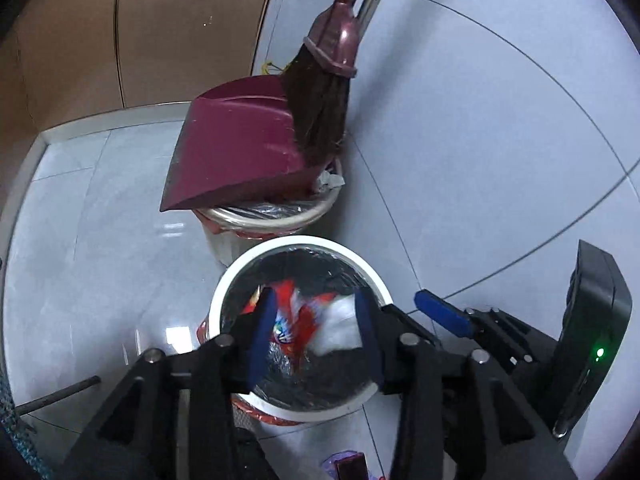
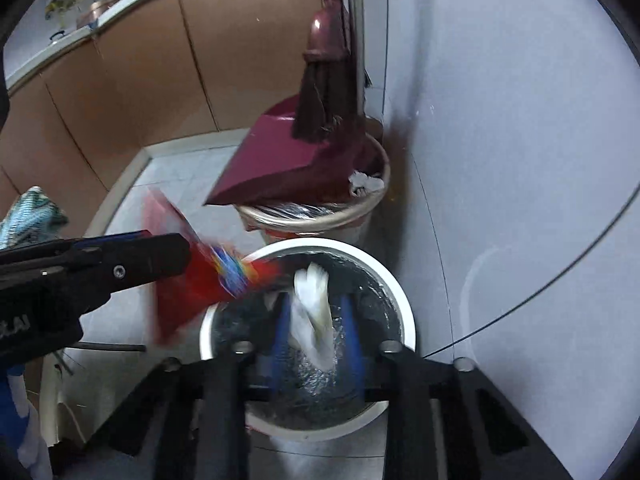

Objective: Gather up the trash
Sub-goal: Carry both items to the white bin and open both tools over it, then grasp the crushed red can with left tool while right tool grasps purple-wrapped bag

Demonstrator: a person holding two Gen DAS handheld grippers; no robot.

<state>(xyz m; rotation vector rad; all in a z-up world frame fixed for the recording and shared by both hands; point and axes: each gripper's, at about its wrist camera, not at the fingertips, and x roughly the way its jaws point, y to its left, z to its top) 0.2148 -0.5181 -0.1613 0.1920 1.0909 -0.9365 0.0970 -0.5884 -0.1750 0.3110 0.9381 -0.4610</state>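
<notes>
Red wrapper [image 2: 208,276], blurred, at the white bin's [image 2: 406,320] 10 o'clock rim beside left gripper [image 1: 316,320], fingers wide; right gripper [image 2: 316,328] fingers loosely flank white tissue [image 2: 314,312]; wrapper may snag the rim, fall to floor.

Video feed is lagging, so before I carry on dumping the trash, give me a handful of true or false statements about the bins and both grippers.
1. Both grippers are over the nearer white bin. True.
2. The left gripper is shut on nothing. False: its fingers stand apart, with a red wrapper between them, blurred.
3. A maroon dustpan lies across the top of the farther bin. True.
4. The nearer bin has no liner. False: a shiny black bag lines it.
5. The white crumpled tissue sits between the right gripper fingers. True, though blur hides whether they grip it.
6. The broom lies flat on the floor. False: it stands against the wall.
</notes>
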